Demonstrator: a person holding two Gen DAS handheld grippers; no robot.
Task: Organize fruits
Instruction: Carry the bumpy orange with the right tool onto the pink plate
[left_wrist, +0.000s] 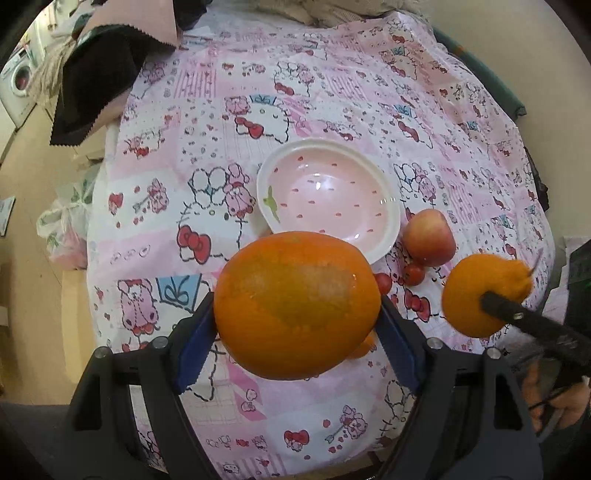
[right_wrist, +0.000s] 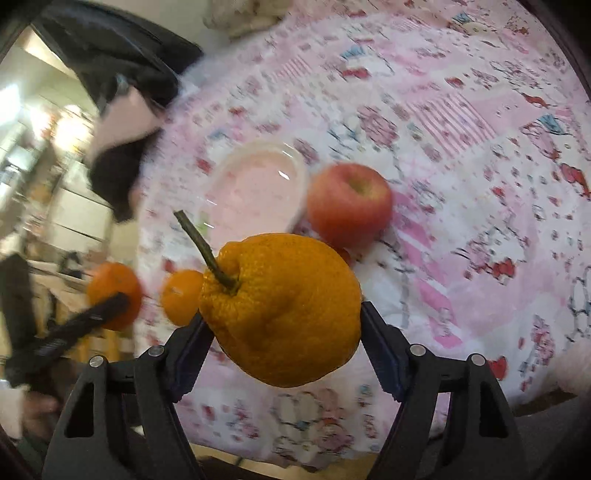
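Orange and smooth, a round orange is clamped in the left gripper above the cloth-covered table — the pink bowl lies just beyond it, nearer this hand. In the right wrist view, a knobbly stemmed citrus is gripped by the right gripper — the bowl is seen ahead and leftward, the apple beside its rim.

I read both wrist cameras as looking steeply down along their own fingers, close over the cloth-covered table, each from its own side, sharing the pink bowl, the apple and each other's gripper.
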